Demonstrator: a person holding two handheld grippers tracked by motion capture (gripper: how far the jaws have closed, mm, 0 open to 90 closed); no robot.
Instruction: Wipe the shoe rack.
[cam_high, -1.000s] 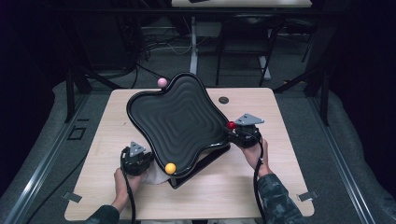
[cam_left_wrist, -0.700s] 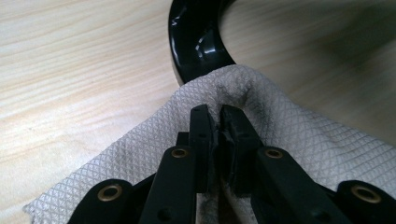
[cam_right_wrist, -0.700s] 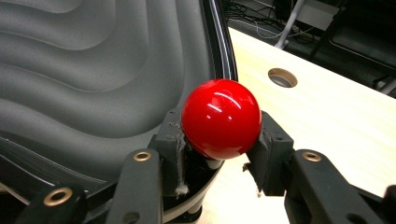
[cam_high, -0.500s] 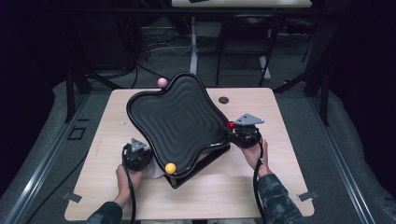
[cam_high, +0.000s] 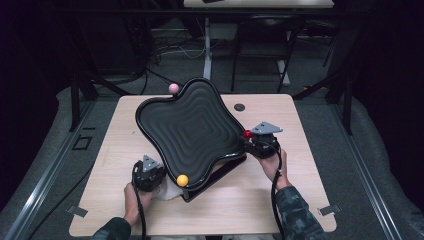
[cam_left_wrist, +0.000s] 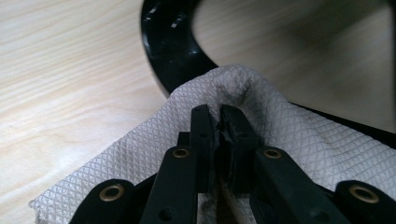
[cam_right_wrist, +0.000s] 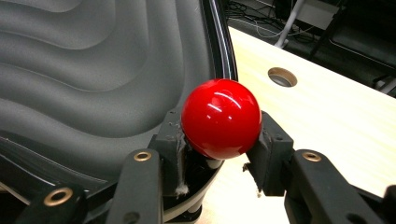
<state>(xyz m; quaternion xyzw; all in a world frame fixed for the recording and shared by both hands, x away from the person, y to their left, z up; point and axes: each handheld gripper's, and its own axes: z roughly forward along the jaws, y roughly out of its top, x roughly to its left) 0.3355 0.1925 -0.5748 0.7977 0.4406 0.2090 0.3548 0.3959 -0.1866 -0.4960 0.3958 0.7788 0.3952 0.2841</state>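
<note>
While one table (cam_high: 300, 150) carries one wavy black tray (cam_high: 187, 130) with three knobs, pink (cam_high: 173, 88), yellow (cam_high: 182, 180) and red (cam_right_wrist: 221, 118), the right gripper (cam_right_wrist: 219, 144) clamps the red knob at the tray's right edge. Clamped on one white cloth (cam_left_wrist: 299, 140) under the tray's near corner, the left gripper (cam_left_wrist: 219, 126) sits slightly nearer the person than a second ago; all else is unchanged.

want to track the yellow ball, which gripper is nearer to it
Left. The left gripper sits just beside the yellow ball at the tray's near corner; the right gripper is across the tray, at the red ball.

Pale wooden table (cam_high: 310, 150) on grey floor (cam_high: 380, 165), dark room behind.
</note>
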